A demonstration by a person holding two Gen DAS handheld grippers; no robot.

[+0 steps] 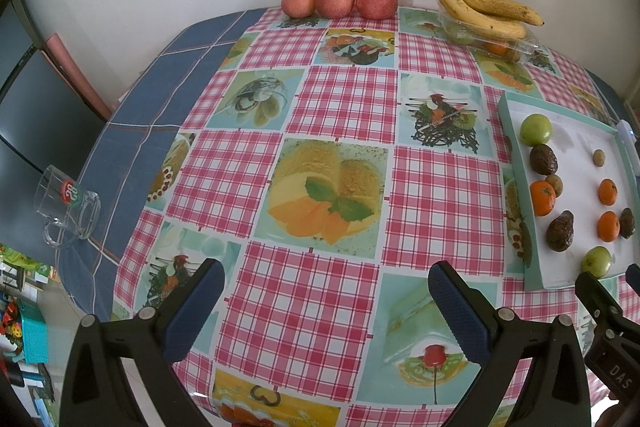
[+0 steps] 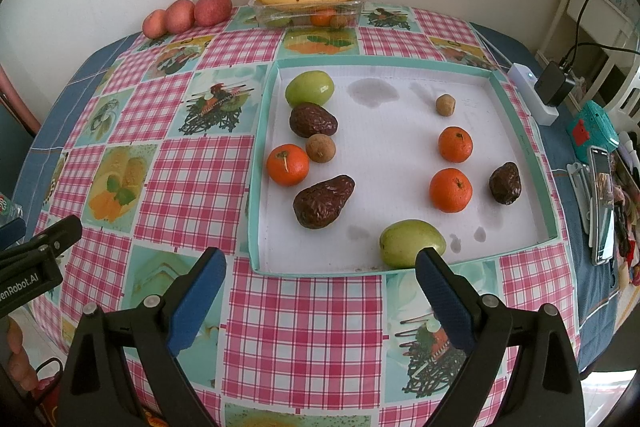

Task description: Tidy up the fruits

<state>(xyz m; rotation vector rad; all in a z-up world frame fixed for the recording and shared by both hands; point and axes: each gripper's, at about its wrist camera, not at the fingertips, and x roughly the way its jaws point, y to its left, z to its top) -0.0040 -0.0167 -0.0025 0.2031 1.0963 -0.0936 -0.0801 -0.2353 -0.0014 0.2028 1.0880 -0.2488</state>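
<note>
A teal-rimmed white tray holds three oranges, three dark avocados, two green fruits and two small brown fruits. The tray shows at the right of the left wrist view. Three red apples and bananas on a clear container sit at the table's far edge. My left gripper is open and empty over the checked cloth. My right gripper is open and empty just before the tray's near rim.
A glass mug lies on its side at the table's left edge. A white power strip with a black charger, a phone and clutter lie right of the tray. A wall stands behind the table.
</note>
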